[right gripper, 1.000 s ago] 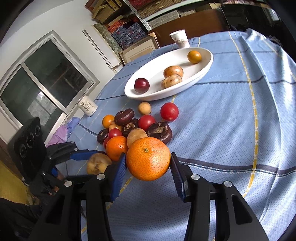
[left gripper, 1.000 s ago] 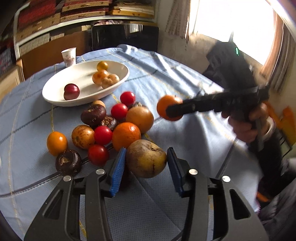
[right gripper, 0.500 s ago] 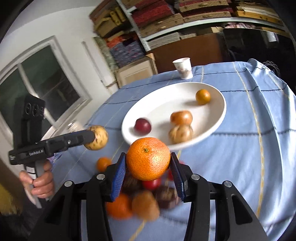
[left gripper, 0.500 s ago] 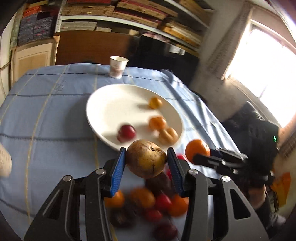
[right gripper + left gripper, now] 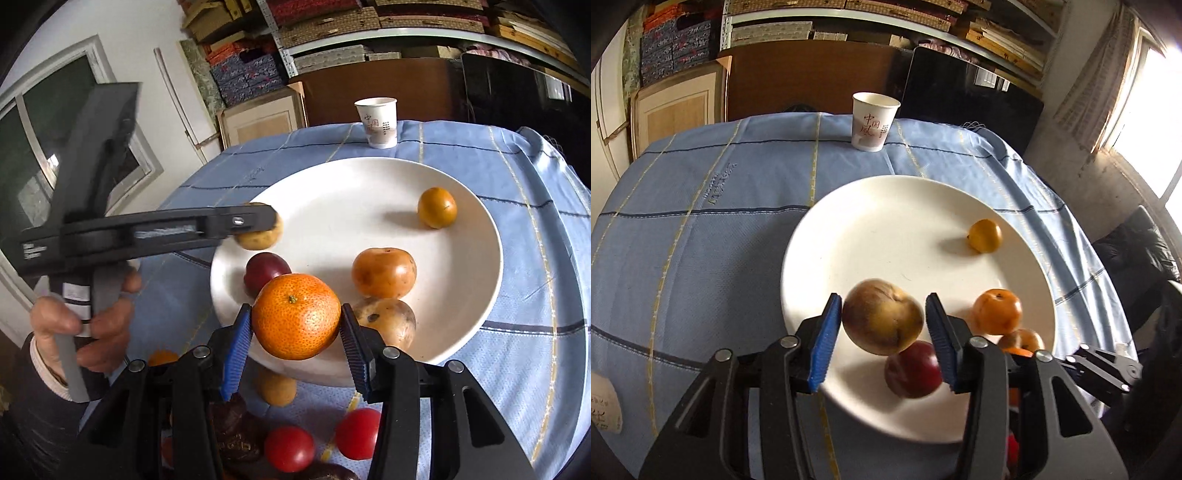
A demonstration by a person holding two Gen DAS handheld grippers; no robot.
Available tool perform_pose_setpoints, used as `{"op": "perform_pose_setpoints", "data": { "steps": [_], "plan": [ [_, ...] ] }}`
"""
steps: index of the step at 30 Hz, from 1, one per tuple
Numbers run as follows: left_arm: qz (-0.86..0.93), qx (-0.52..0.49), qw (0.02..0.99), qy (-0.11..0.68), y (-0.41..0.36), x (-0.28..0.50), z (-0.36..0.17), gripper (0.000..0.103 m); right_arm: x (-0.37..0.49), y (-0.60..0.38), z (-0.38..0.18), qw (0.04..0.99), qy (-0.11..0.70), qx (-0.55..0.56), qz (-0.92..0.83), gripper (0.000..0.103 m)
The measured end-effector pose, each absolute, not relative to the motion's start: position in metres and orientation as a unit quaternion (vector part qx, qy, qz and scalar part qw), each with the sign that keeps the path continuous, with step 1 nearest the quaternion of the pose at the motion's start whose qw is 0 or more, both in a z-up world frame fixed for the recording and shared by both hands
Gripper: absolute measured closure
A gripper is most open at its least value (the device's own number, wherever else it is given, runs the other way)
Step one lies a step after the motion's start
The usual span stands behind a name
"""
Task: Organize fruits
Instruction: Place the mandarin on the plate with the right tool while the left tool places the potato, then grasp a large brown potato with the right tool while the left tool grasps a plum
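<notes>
So both hands are parked over the big white oval ceramic plate (image 5: 849, 229) on the blue-clothed table (image 5: 701, 221), each carrying a fruit.

The left gripper (image 5: 882, 328) has the brownish-yellow, russet-skinned round fruit (image 5: 882, 321) between its blue pads, and the jaws are opening right now. There's a sliver of daylight on the right-hand pad, so it looks like the fruit is being let go, though with the motion blur I can't swear the left pad has cleared it. The fruit sits straight ahead of the jaws, over the plate's near-left part, with the dark red plum-like fruit (image 5: 912, 369) just below and to the right of it.

The right gripper (image 5: 295, 328) is clamped on the bright orange dimpled mandarin (image 5: 295, 315), stem up, hanging over the plate's near rim. Directly behind it are the red fruit, a smooth orange persimmon-like fruit (image 5: 384, 273) and a speckled tan fruit (image 5: 388, 325), so the near edge is crowded.

Open room is the far middle of the plate, between the small yellow-orange fruit (image 5: 437, 207) and the left gripper. I'd guess the mandarin wants to go forward into that gap. The white paper cup (image 5: 376, 122) is well clear.
</notes>
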State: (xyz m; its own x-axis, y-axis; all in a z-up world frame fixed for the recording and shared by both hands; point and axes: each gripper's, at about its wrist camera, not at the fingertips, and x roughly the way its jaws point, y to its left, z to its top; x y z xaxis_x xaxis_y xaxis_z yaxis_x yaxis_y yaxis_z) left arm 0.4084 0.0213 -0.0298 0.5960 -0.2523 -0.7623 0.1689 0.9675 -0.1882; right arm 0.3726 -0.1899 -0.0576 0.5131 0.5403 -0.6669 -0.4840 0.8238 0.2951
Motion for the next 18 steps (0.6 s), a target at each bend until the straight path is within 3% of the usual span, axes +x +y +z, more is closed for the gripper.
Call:
{"op": "perform_pose_setpoints", "data": {
  "steps": [2, 3, 6, 11, 18],
  "plan": [
    [-0.104, -0.045, 0.901, 0.418, 0.02, 0.405, -0.025, 0.026, 0.371, -0.192, -0.056, 0.867, 0.396, 0.038, 0.3, 0.039],
    [-0.1, -0.045, 0.906, 0.408, 0.022, 0.401, -0.022, 0.018, 0.367, -0.196, -0.052, 0.869, 0.389, 0.048, 0.303, 0.037],
    [-0.089, -0.052, 0.921, 0.376, 0.026, 0.379, -0.004, 0.007, 0.358, -0.205, -0.037, 0.877, 0.369, 0.058, 0.301, 0.019],
    [-0.095, -0.083, 0.926, 0.355, 0.038, 0.324, 0.012, 0.005, 0.336, -0.219, -0.023, 0.902, 0.331, 0.057, 0.271, 0.004],
    [-0.051, -0.137, 0.924, 0.354, 0.072, 0.257, -0.014, 0.005, 0.301, -0.253, -0.026, 0.918, 0.274, 0.124, 0.257, 0.004]
  ]
}}
